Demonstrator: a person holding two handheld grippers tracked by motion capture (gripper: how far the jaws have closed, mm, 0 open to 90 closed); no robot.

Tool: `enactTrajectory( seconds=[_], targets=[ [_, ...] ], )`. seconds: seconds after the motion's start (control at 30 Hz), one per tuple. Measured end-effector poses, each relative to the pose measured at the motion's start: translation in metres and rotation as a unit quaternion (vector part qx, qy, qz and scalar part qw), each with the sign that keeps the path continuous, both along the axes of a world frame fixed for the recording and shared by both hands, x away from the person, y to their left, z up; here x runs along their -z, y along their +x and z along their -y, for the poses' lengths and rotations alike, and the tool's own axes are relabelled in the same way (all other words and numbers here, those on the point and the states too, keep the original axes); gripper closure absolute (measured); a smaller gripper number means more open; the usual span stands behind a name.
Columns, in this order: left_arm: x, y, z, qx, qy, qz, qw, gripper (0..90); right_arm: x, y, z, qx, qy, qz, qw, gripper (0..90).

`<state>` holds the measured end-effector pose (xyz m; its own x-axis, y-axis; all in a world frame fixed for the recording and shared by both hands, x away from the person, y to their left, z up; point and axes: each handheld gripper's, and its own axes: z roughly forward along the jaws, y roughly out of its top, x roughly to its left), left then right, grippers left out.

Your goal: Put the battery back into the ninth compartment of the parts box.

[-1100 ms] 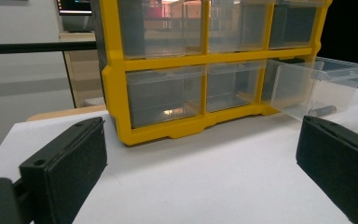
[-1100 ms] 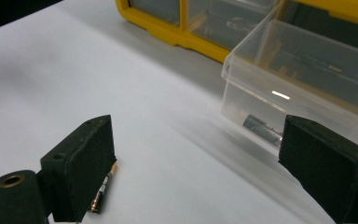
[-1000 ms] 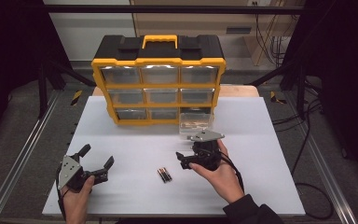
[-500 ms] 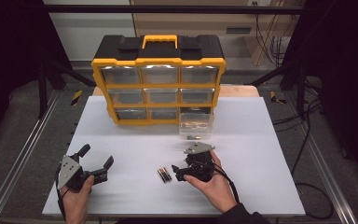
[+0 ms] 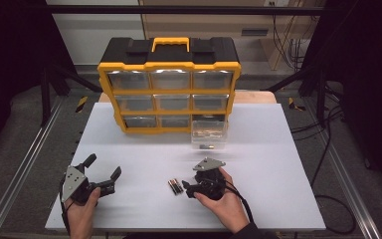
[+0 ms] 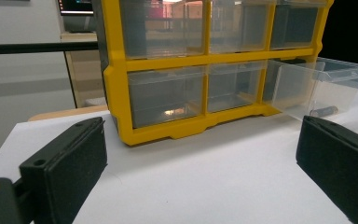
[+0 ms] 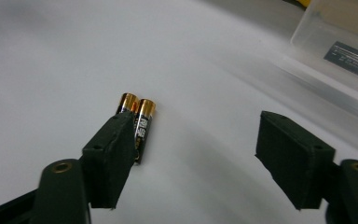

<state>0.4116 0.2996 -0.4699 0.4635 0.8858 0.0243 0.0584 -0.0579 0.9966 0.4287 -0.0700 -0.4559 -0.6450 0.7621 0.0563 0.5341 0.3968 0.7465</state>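
Right gripper view: right tool (image 7: 193,161), jaws apart and just been closing with nothing between them, sits low beside two black, gold-capped cylindrical batteries (image 7: 137,126) lying together on the white bench (image 5: 144,164); judged step is the approach, so next it should shift to straddle one. Left tool (image 5: 101,174) rests spread, well apart. Farther off, the clear plastic drawer (image 5: 209,134) juts from the yellow-and-black organiser (image 5: 169,89), with open bench between.

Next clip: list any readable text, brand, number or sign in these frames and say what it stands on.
No text can be read.
Batteries: small print on the black and copper wrappers, too blurred to read.
Pulled-out clear drawer: a dark label with pale lines of print, too blurred to read.
Yellow and black organizer: no label or brand visible.
Screen behind the organizer: coloured specks, too small to read.
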Motion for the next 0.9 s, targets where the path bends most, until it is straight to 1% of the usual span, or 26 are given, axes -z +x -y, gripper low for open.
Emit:
enactTrajectory(
  seconds=[0.13,0.17,0.23,0.27,0.3,0.37,0.4,0.47,0.6,0.73,0.83,0.9],
  targets=[
    [0.000,0.000,0.000,-0.001,0.000,0.000,1.0000,1.6,0.000,-0.002,-0.004,-0.007,-0.003,-0.002,1.0000,39.4],
    [0.000,0.000,0.000,-0.001,0.000,0.000,1.0000,1.6,0.000,-0.002,-0.004,-0.007,-0.003,-0.002,1.0000,39.4],
    [0.000,0.000,-0.001,-0.001,0.000,0.000,1.0000,1.7,0.001,-0.003,-0.006,-0.005,-0.005,-0.001,1.0000,44.6],
    [0.000,0.000,-0.001,0.000,0.000,-0.001,1.0000,1.7,0.002,-0.004,-0.008,-0.007,-0.006,-0.007,0.9999,48.8],
    [0.000,0.000,-0.001,0.000,0.000,-0.001,1.0000,1.7,0.002,-0.004,-0.008,-0.007,-0.006,-0.007,0.9999,48.8],
    [0.000,0.000,0.000,-0.001,0.000,-0.001,1.0000,1.7,0.005,-0.004,-0.013,-0.007,-0.005,-0.012,0.9999,54.9],
    [0.000,0.000,-0.001,-0.001,0.000,-0.001,1.0000,1.7,0.006,-0.004,-0.015,-0.009,-0.002,-0.017,0.9998,55.9],
    [0.000,0.000,-0.001,-0.001,-0.001,-0.001,1.0000,1.8,0.007,-0.004,-0.018,-0.010,-0.002,-0.018,0.9998,57.3],
    [0.000,0.001,-0.001,-0.001,-0.001,-0.001,1.0000,1.8,0.011,-0.007,-0.028,-0.020,0.000,-0.028,0.9994,61.5],
    [0.000,0.001,-0.001,-0.001,-0.001,-0.001,1.0000,1.9,0.014,-0.007,-0.032,-0.021,0.002,-0.033,0.9992,64.7],
    [0.000,0.001,-0.001,-0.002,-0.001,-0.001,1.0000,1.9,0.016,-0.006,-0.033,-0.020,0.008,-0.038,0.9991,69.6],
    [0.000,0.001,-0.001,-0.001,-0.001,-0.001,1.0000,1.9,0.017,-0.007,-0.033,-0.015,0.007,-0.042,0.9990,71.1]
  ],
)
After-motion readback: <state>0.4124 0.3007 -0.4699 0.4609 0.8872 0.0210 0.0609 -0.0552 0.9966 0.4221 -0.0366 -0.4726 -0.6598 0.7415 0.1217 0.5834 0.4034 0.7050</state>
